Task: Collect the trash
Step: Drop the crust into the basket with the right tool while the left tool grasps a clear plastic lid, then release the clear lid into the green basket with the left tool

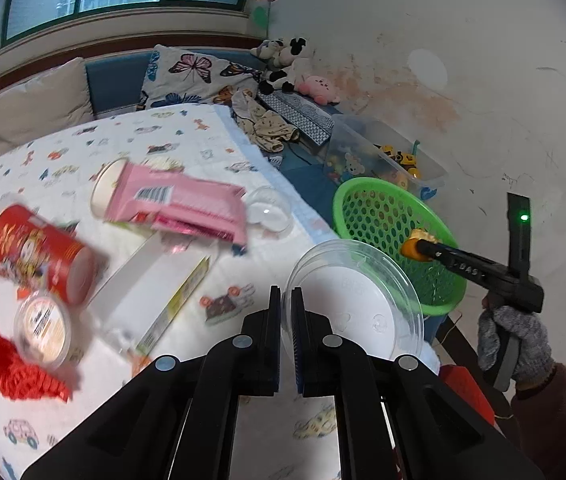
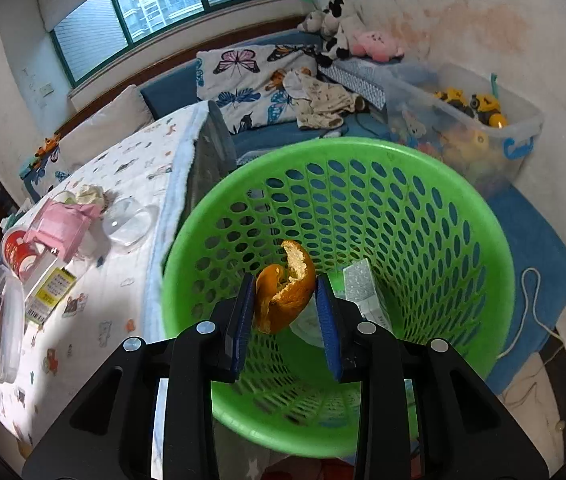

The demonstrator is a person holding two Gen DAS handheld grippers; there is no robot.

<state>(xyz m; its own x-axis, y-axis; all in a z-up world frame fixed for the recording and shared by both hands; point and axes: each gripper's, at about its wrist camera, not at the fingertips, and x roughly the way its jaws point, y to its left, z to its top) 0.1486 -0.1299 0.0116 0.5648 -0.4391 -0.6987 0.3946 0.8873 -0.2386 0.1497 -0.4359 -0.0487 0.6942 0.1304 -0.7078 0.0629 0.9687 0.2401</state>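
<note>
My left gripper (image 1: 286,292) is shut on the rim of a clear round plastic lid (image 1: 355,300), held above the table's right edge. My right gripper (image 2: 285,279) is shut on a piece of orange peel (image 2: 287,292) over the mouth of the green mesh basket (image 2: 363,148); the left wrist view shows that gripper (image 1: 415,246) above the basket (image 1: 367,184). A white carton (image 2: 363,292) lies inside the basket. On the table lie a red can (image 1: 39,256), a pink packet (image 1: 179,204), a small round tub (image 1: 45,326), a white box (image 1: 155,296) and a clear cup (image 1: 269,212).
The table (image 1: 83,148) has a patterned cloth; red shreds (image 1: 11,368) lie at its near left. Behind the basket stand a clear bin of toys (image 2: 483,136) and a blue bench (image 2: 171,92) with pillows and plush toys. A gloved hand (image 1: 515,332) holds the right gripper.
</note>
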